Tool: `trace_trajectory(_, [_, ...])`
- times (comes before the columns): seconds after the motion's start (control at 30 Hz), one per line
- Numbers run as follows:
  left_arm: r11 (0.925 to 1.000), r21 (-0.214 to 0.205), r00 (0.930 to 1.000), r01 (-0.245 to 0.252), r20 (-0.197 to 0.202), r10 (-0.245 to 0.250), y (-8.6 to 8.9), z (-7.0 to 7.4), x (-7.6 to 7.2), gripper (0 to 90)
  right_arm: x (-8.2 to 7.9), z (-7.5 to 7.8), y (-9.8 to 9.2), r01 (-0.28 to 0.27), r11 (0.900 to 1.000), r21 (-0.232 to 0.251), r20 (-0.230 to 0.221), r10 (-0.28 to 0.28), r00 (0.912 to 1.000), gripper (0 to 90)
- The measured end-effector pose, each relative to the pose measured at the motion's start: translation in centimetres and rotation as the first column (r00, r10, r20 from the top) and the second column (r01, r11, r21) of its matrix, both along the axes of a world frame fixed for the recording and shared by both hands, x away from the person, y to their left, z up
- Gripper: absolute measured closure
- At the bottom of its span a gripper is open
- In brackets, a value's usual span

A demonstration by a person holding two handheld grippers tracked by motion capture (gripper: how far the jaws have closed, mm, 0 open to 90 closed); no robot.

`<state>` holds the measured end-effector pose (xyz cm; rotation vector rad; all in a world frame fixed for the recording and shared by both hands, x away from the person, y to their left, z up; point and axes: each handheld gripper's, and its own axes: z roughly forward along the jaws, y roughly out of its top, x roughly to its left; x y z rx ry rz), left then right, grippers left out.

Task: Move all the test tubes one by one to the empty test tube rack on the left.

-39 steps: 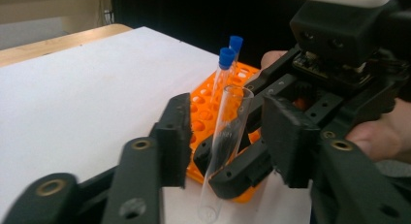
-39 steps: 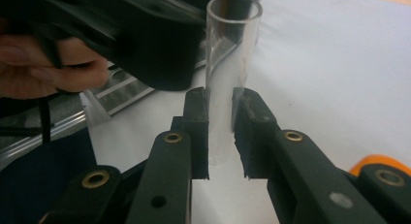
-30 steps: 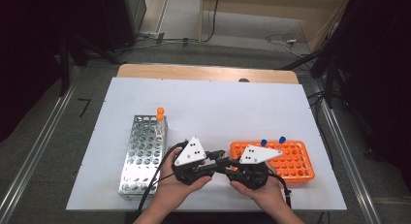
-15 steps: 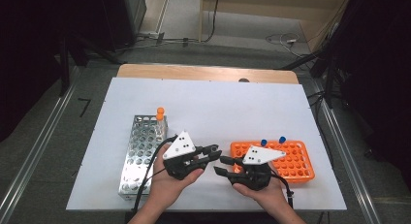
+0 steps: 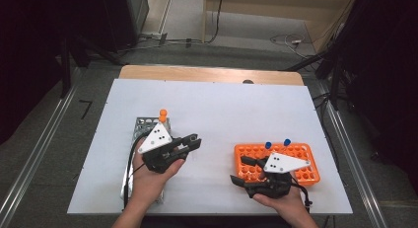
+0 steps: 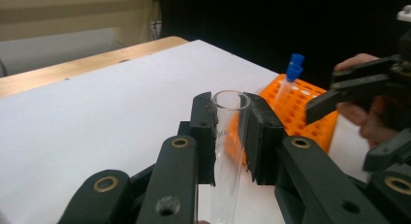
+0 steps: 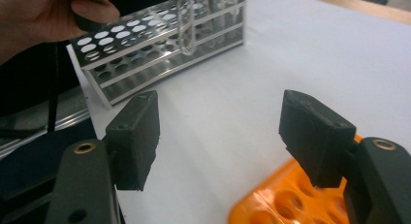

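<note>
High view: my left gripper (image 5: pixel 193 141) sits just right of the metal rack (image 5: pixel 143 125), over bare white table (image 5: pixel 222 109), and my right gripper (image 5: pixel 241 169) rests at the near-left corner of the orange rack (image 5: pixel 300 151), well right of the metal rack; two orange-capped tubes (image 5: pixel 162 114) stand at the metal rack's far end and two blue-capped tubes (image 5: pixel 276 144) at the orange rack's far edge. Left gripper view: my jaws are clamped on a clear glass tube (image 6: pixel 228 136), open mouth up, uncapped, pinched just below the rim, with the orange rack (image 6: pixel 300 103) beyond it. The grip is high and on smooth glass, so I judge the tube could swing or slide through the pads if I move fast toward the metal rack. Right gripper view: my right jaws stand wide apart with nothing between them, having just been opening; the tube's rounded bottom (image 7: pixel 186 27) hangs above the metal rack (image 7: pixel 160 44), apparently not in a hole. If I lower it off-centre it may strike the plate between holes and chip or tip. My free gripper, close to the orange rack (image 7: pixel 286 200), could knock it if it swings.
</note>
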<state>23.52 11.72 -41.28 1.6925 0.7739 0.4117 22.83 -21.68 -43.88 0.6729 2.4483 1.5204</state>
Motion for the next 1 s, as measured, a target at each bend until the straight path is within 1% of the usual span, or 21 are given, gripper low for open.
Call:
trace_trajectory(0.07, [0.9998,0.000,0.9998,-0.021,0.001,0.021,0.7,0.0,0.1,76.8,0.0,0.2,-0.9,0.021,0.9998,0.007,-0.002,-0.021,0.9998,28.5])
trace_trajectory(0.1, [0.9996,-0.001,0.9996,-0.029,0.002,0.029,1.1,0.0,0.1,76.9,0.1,0.2,-1.3,0.034,0.9994,0.010,0.005,-0.035,0.9994,27.5])
trace_trajectory(0.23, [0.9977,-0.005,0.9977,-0.068,0.002,0.068,2.5,0.1,0.4,76.9,0.2,0.3,-3.2,0.073,0.9973,0.011,-0.004,-0.073,0.9973,22.4])
trace_trajectory(0.27, [0.9969,-0.006,0.9969,-0.078,0.000,0.078,2.8,0.0,0.4,76.9,0.3,0.3,-3.6,0.074,0.9972,0.009,-0.014,-0.073,0.9972,21.1])
trace_trajectory(0.37, [0.9950,0.000,0.9950,-0.100,0.000,0.100,3.5,-0.1,0.6,76.9,0.4,0.1,-5.1,0.090,0.9959,0.015,-0.023,-0.089,0.9957,19.3])
trace_trajectory(0.47, [0.9925,0.003,0.9925,-0.122,0.000,0.122,4.3,-0.3,0.8,76.8,0.4,0.0,-6.5,0.116,0.9931,0.017,-0.025,-0.115,0.9930,16.9])
trace_trajectory(0.5, [0.9916,-0.001,0.9916,-0.130,0.000,0.130,4.6,-0.3,0.8,76.9,0.4,-0.1,-6.9,0.120,0.9927,0.017,-0.026,-0.119,0.9925,16.0])
trace_trajectory(0.53, [0.9906,-0.005,0.9907,-0.136,0.000,0.136,4.8,-0.4,0.8,76.8,0.4,-0.1,-7.2,0.122,0.9924,0.016,-0.029,-0.122,0.9922,13.0])
trace_trajectory(0.57, [0.9899,-0.007,0.9899,-0.142,-0.002,0.142,5.1,-0.4,0.8,76.9,0.4,-0.2,-7.6,0.117,0.9930,0.017,-0.039,-0.116,0.9924,11.8])
trace_trajectory(0.7, [0.9859,-0.013,0.9860,-0.167,0.000,0.167,6.0,-0.3,0.6,76.8,0.5,-0.4,-8.7,0.105,0.9943,0.020,-0.051,-0.104,0.9933,7.5])
trace_trajectory(0.8, [0.9823,-0.020,0.9824,-0.186,0.005,0.187,6.6,-0.3,0.5,76.8,0.4,-0.4,-9.2,0.098,0.9949,0.023,-0.053,-0.097,0.9939,5.1])
trace_trajectory(0.87, [0.9784,-0.023,0.9785,-0.205,0.013,0.206,7.0,-0.4,0.5,76.8,0.5,-0.4,-9.4,0.101,0.9946,0.027,-0.052,-0.099,0.9937,4.1])
trace_trajectory(0.9, [0.9762,-0.021,0.9762,-0.216,0.018,0.216,7.2,-0.4,0.5,76.8,0.6,-0.4,-9.4,0.100,0.9947,0.025,-0.050,-0.099,0.9939,3.8])
trace_trajectory(1.0, [0.9672,-0.040,0.9676,-0.251,0.020,0.252,7.7,-0.6,0.6,76.8,0.6,-0.5,-9.4,0.118,0.9929,0.008,-0.053,-0.118,0.9916,3.0])
